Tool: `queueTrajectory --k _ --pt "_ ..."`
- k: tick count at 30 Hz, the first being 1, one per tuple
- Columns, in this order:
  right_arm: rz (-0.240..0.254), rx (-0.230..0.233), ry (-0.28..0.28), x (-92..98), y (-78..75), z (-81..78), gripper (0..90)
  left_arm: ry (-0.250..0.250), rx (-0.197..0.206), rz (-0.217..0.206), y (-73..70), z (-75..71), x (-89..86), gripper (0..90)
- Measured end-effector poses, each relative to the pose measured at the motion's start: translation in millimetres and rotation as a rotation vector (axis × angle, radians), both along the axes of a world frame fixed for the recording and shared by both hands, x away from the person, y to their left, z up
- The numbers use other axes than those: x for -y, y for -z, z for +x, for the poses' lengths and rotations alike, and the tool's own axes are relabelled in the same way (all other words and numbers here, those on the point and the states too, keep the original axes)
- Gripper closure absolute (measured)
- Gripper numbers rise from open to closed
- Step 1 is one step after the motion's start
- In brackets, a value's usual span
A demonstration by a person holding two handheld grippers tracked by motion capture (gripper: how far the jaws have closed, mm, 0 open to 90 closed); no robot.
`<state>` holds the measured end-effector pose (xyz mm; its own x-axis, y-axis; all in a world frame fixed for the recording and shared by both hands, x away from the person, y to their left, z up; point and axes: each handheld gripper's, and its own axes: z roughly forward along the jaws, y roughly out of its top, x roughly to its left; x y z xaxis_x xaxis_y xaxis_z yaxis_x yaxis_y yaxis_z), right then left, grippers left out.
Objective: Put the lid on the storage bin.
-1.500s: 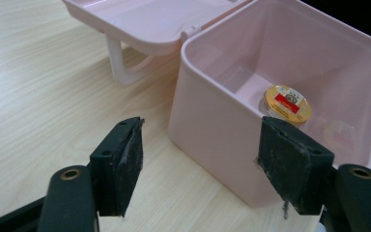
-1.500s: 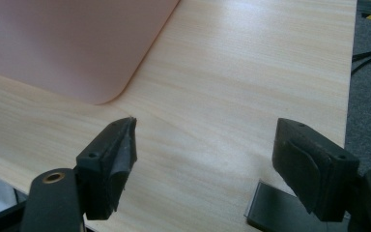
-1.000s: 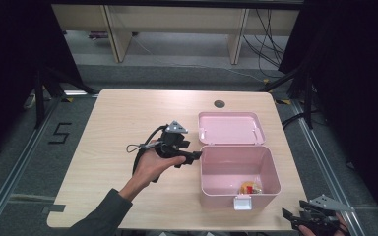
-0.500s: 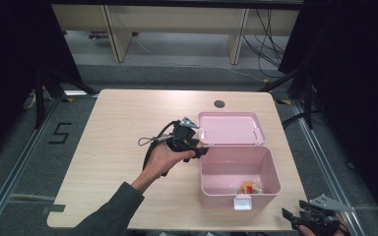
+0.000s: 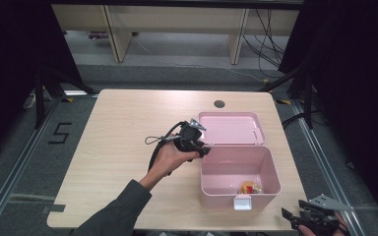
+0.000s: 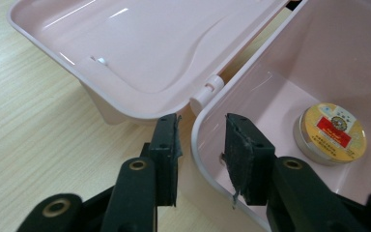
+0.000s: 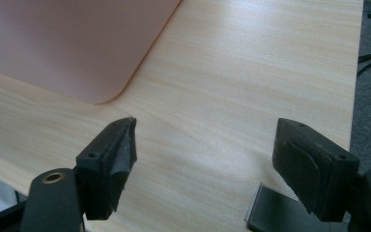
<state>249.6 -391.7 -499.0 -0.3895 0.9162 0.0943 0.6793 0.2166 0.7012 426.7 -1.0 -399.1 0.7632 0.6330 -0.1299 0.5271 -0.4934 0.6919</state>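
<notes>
A pink plastic box (image 5: 211,172) stands open on the wooden table, its lid (image 5: 231,129) folded flat behind it. A round yellow and red tin (image 6: 333,133) lies on the box floor, toward the front of the box (image 5: 250,187). My left gripper (image 5: 204,150) is at the box's back left corner. Its jaws (image 6: 200,130) have just been closing and straddle the box rim (image 6: 195,145), one pad outside and one inside, with a gap still on both sides. My right gripper (image 5: 288,216) rests open at the table's front right corner, jaws (image 7: 205,140) wide over bare wood beside the box wall (image 7: 67,43).
A white latch (image 5: 242,202) hangs on the box's front wall. A dark round cable hole (image 5: 219,103) sits near the table's far edge. The table's left half (image 5: 113,147) is bare wood. Shelving and cables lie on the floor beyond.
My left hand has moved right and a little farther away, to the box's back left corner, and its jaws have narrowed around the rim. The right gripper has not moved.
</notes>
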Motion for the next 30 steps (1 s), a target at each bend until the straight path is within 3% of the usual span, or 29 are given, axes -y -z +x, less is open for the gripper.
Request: queueTrajectory --k 2,3,4,6,7,8,11,12,13,16,18,19,23,24,25,28,29,30 --pt "-0.017 0.009 0.007 0.5 -1.4 -0.6 24.8 0.0 0.0 0.005 0.4 0.0 0.5 67.9" --pt "0.013 -0.008 0.004 -0.8 -0.5 -0.1 24.8 0.008 -0.002 0.028 1.1 0.7 1.2 68.6" --pt "-0.018 0.006 0.008 0.5 -0.9 0.3 24.8 0.006 -0.005 0.032 1.7 0.8 1.8 69.4" --pt "-0.017 0.001 0.01 0.3 -1.1 0.3 24.8 0.007 0.001 0.035 2.8 1.2 2.7 70.3" --pt "0.019 -0.022 0.022 -2.7 -1.0 -0.7 24.8 0.003 0.002 0.028 3.9 0.9 4.9 71.4" --pt "0.019 -0.022 0.022 -2.7 -1.0 -0.7 24.8 0.003 0.002 0.028 3.9 0.9 4.9 72.8" --pt "0.007 -0.016 0.013 -2.3 -3.6 3.8 24.9 -0.005 0.006 0.039 4.3 0.5 6.2 77.1" --pt "-0.026 0.006 -0.016 0.3 -5.4 6.9 25.0 -0.002 0.013 0.046 4.0 -0.2 7.0 78.6" --pt "-0.002 -0.009 0.012 -1.4 -7.3 7.3 25.1 0.012 0.017 0.068 2.9 -0.2 6.6 78.7" --pt "-0.043 0.02 -0.009 2.7 -13.7 17.8 25.1 -0.006 0.03 0.063 3.7 -1.8 8.4 78.9" --pt "-0.03 0.009 -0.011 2.2 -16.3 21.4 25.3 -0.009 0.036 0.065 3.7 -2.2 9.0 78.9" --pt "-0.013 -0.001 -0.012 3.0 -21.6 30.6 25.4 -0.016 0.047 0.068 3.9 -3.1 9.7 79.0" --pt "-0.032 0.003 -0.022 6.0 -38.0 52.0 25.7 -0.015 0.048 0.069 3.9 -3.2 9.8 79.0" --pt "-0.01 -0.039 0.019 2.9 -43.3 54.6 26.0 -0.015 0.048 0.069 3.9 -3.2 9.8 79.0" --pt "-0.034 -0.024 -0.015 5.5 -46.4 62.4 26.2 -0.015 0.041 0.068 3.7 -3.1 9.4 79.0" --pt "-0.026 -0.028 0.001 3.5 -53.9 74.6 26.5 -0.02 0.05 0.066 4.1 -3.8 9.7 79.0" --pt "-0.007 -0.043 -0.01 0.6 -61.1 87.2 27.4 -0.018 0.048 0.069 3.9 -3.7 9.6 79.0" --pt "-0.02 -0.031 -0.022 0.3 -63.0 93.8 27.8 -0.021 0.051 0.065 4.3 -3.7 9.7 79.0"
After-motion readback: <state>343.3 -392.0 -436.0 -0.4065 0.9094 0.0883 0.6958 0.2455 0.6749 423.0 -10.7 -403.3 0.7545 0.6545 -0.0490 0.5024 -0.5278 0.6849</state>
